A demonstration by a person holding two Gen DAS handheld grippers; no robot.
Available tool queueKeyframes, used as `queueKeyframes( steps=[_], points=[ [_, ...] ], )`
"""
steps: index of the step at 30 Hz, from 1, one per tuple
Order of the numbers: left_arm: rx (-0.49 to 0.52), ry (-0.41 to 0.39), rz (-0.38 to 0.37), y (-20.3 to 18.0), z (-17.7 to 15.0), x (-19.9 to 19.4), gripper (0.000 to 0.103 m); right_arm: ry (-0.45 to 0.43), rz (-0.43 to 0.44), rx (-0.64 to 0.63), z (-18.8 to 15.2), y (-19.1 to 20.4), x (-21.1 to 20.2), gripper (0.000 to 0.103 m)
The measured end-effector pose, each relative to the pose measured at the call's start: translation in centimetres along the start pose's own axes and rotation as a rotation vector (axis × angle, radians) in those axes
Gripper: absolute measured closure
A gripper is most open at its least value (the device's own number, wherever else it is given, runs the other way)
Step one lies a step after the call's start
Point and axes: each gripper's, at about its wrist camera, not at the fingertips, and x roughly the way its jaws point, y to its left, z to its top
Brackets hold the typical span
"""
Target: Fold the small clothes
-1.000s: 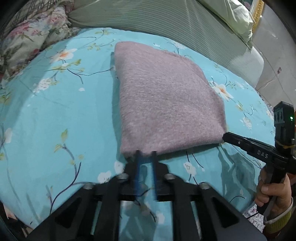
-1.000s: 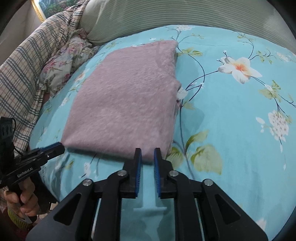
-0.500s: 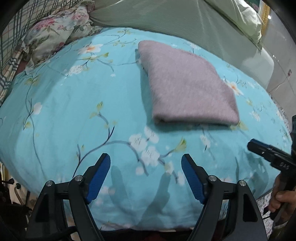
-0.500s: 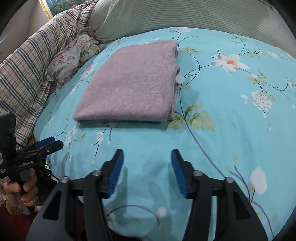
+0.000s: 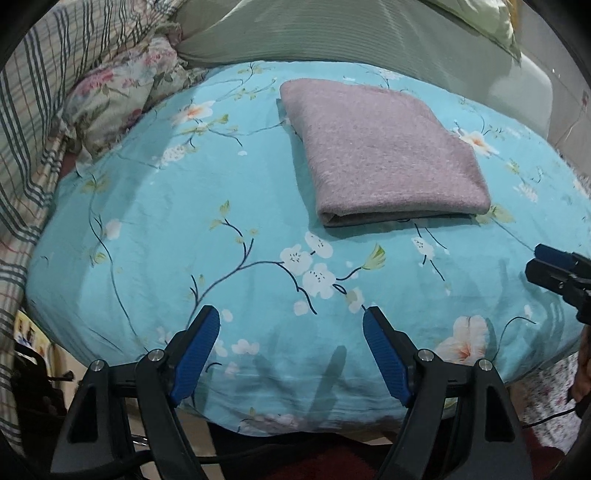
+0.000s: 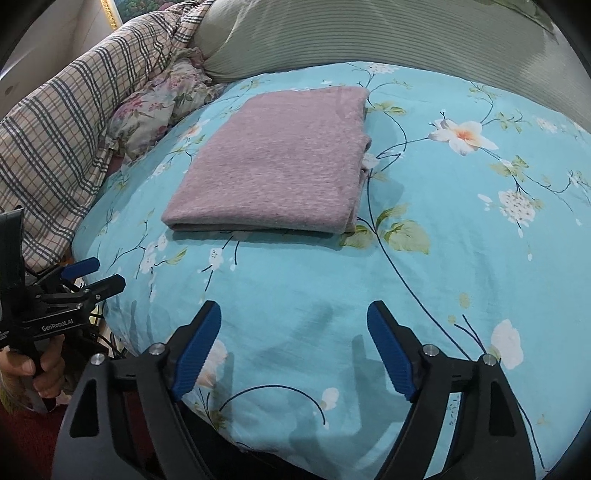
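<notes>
A mauve fuzzy garment (image 5: 388, 155) (image 6: 277, 162) lies folded into a flat rectangle on the turquoise floral bed cover (image 5: 184, 221). My left gripper (image 5: 291, 314) hangs open over the cover's near edge, well short of the garment, with nothing between its blue pads. My right gripper (image 6: 294, 308) is likewise back from the garment. Its jaws are opening and hold nothing. The right gripper (image 5: 554, 266) also shows at the right edge of the left wrist view. In the right wrist view the left gripper (image 6: 96, 275) shows at the lower left, held by a hand (image 6: 40, 373).
A plaid blanket (image 5: 33, 110) (image 6: 74, 122) and a floral pillow (image 5: 118, 96) are piled at the left. A green striped pillow (image 5: 332, 33) (image 6: 388, 37) lies behind the garment. The bed's near edge drops off just below both grippers.
Both grippers were nearly shut at the garment's near edge; they have let it go, opened wide and drawn back toward the bed's edge. The garment stays folded and flat.
</notes>
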Motion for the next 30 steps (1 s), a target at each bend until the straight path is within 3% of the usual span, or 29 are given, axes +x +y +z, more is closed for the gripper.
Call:
queueKeyframes(
  steps=[14,30],
  points=[
    [0.044,-0.014,0.040,-0.6,2.6,-0.4,0.021,-0.017,0.029,-0.028,1.6,0.4,-1.5,0.007],
    [0.040,-0.035,0.058,-0.9,6.2,1.1,0.019,-0.032,0.051,-0.013,4.3,-0.2,0.4,0.007]
  ],
)
